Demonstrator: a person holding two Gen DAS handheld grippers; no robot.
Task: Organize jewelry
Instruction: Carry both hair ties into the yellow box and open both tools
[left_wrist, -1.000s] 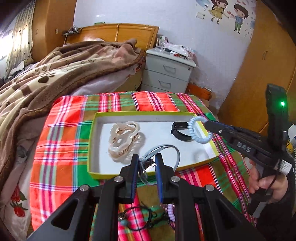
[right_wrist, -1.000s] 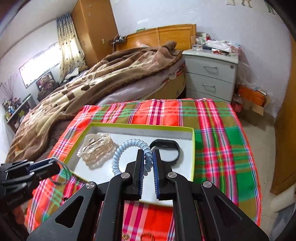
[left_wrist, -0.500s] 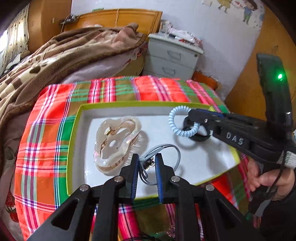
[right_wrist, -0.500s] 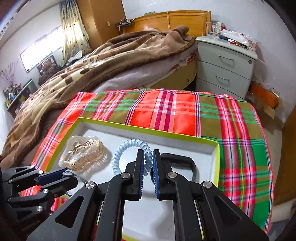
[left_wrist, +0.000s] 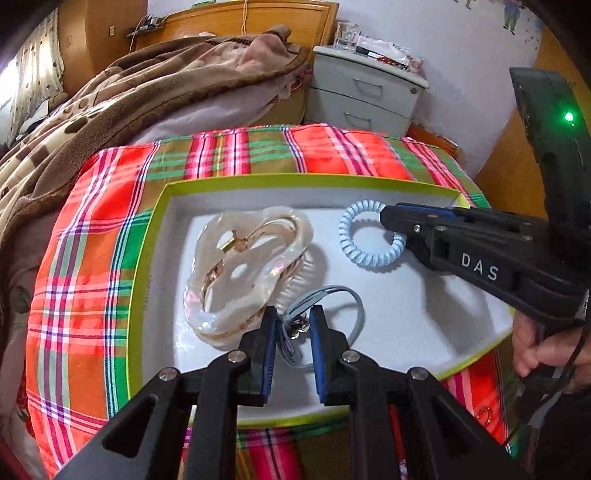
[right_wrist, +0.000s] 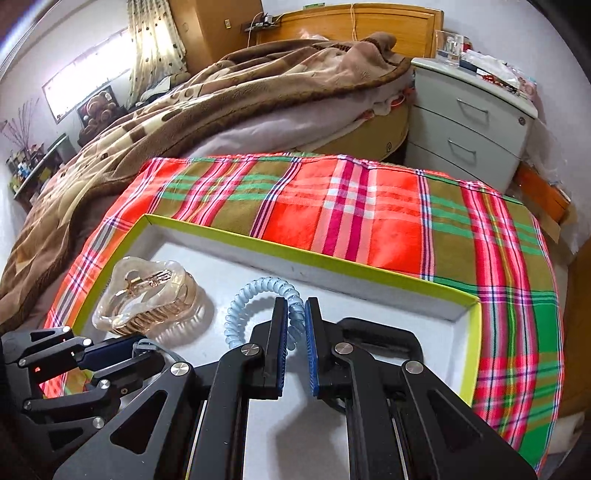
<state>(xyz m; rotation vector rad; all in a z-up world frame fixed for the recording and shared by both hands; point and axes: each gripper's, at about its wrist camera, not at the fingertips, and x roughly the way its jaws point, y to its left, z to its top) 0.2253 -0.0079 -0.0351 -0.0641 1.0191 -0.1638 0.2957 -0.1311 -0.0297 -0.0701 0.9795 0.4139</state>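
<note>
Both tongs angled down over tray (left_wrist: 147, 236), left tongs (left_wrist: 291, 325) pinching grey cord (left_wrist: 354, 302), right tongs (right_wrist: 293, 314) pinching coil tie (right_wrist: 255, 291)

The tray (left_wrist: 147, 236) looks like matt white card with a yellow-green rim. Inside it, the hair claw (left_wrist: 243, 273) is glossy, pearly translucent plastic with gold-toned metal. Beside the claw, the spiral hair tie (left_wrist: 354, 251) is smooth, pale blue plastic coil. Under the tray, the plaid cloth (right_wrist: 369, 206) is woven fabric; beyond it, the blanket (right_wrist: 229, 88) looks fleecy.
</note>
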